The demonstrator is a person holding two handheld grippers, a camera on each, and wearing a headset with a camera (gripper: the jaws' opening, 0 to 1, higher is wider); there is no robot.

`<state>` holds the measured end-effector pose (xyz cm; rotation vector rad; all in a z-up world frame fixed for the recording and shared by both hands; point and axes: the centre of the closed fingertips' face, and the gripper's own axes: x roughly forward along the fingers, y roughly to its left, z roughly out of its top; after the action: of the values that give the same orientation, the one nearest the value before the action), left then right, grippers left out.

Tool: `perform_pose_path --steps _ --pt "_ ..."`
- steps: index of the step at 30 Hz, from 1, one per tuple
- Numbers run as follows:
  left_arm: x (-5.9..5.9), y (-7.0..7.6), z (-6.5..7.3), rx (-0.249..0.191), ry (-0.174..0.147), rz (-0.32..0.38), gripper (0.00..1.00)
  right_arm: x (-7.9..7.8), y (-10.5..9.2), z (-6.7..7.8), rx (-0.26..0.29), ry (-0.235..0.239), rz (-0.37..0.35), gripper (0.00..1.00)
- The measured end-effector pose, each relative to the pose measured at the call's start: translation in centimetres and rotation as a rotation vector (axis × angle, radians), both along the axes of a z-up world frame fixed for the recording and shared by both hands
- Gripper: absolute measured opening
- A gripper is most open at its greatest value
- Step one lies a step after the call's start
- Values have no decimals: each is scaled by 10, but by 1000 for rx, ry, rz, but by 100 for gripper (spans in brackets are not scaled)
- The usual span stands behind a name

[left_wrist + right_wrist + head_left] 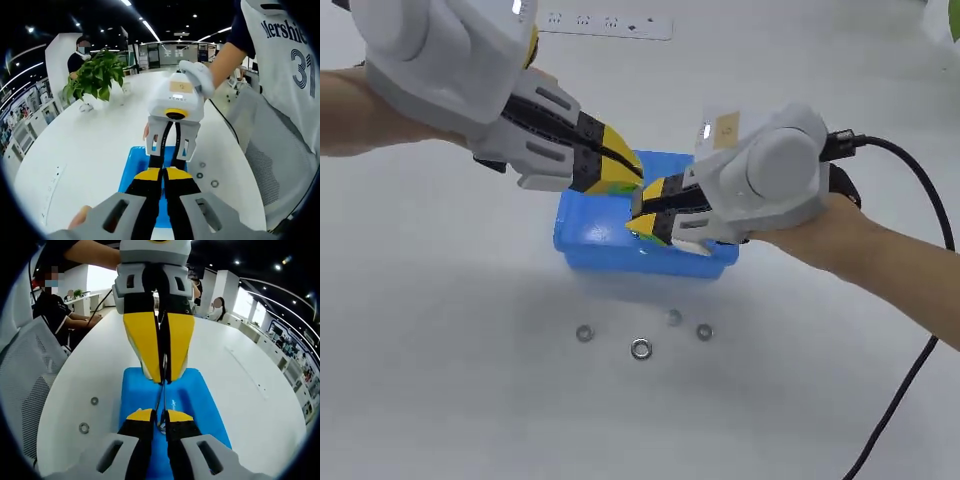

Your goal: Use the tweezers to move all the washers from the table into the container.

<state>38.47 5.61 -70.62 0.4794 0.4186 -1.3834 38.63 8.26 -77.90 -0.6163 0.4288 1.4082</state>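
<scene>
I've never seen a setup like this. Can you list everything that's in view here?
white table: one, white, under everything
blue plastic container: one, blue, table centre
small metal ring washers: four, silver, on the table on the person's side of the container
thin metal tweezers: one, silver, held over the container
white power strip: one, white, far table edge
black cable: one, black, trailing off the right side
green potted plant: one, green, far end of table
left gripper: one, white with yellow-black jaws, shut on the tweezers
right gripper: one, same colours, shut on the tweezers
</scene>
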Motion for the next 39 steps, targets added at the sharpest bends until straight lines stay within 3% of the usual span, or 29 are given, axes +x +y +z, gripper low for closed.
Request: perform_pose_path --steps 8,15,22,26,39 --pt "2 -1 -3 -5 5 4 5 2 -2 1 -13 -7 -18 11" --pt "-7 -5 2 -6 -2 -19 5 -5 -2 7 -15 -14 1 11" --pt "-10 -3 16 -14 -21 -22 5 -8 -4 21 5 -29 -4 11" --pt "-15 -4 24 -12 -50 -34 5 -13 -4 32 15 -49 2 11" --pt "-46 -7 59 -28 -95 -41 5 -33 -6 62 44 -112 40 11"
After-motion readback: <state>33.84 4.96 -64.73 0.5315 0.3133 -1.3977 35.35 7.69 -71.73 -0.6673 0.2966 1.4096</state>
